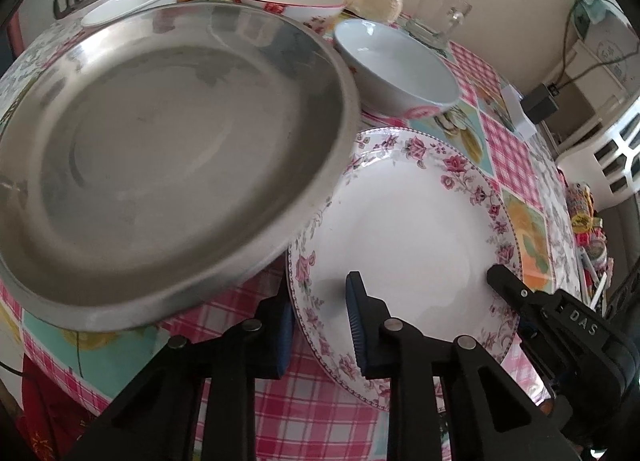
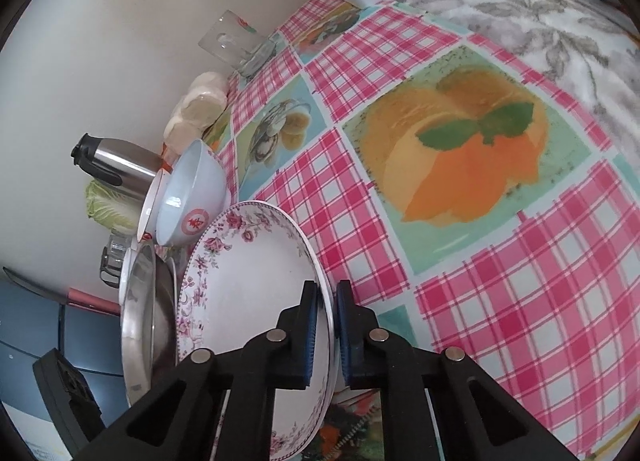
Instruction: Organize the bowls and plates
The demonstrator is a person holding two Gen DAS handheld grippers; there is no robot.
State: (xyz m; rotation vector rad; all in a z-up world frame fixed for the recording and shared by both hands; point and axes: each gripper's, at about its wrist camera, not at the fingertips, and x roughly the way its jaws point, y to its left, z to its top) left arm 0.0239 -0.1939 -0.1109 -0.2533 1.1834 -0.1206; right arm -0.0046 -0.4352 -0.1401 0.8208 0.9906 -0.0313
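Pinching opposite rims of the floral plate (image 1: 408, 221) near the table (image 2: 500, 301) edge, the left gripper (image 1: 320, 325) and right gripper (image 2: 326, 331) are both clamping narrowly on thin glazed porcelain, risking slippage against the overhanging steel pan (image 1: 168, 157).

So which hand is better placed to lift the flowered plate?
Right, probably. The right tool is already shut on the flowered plate rim; the left tool straddles the near rim more loosely.
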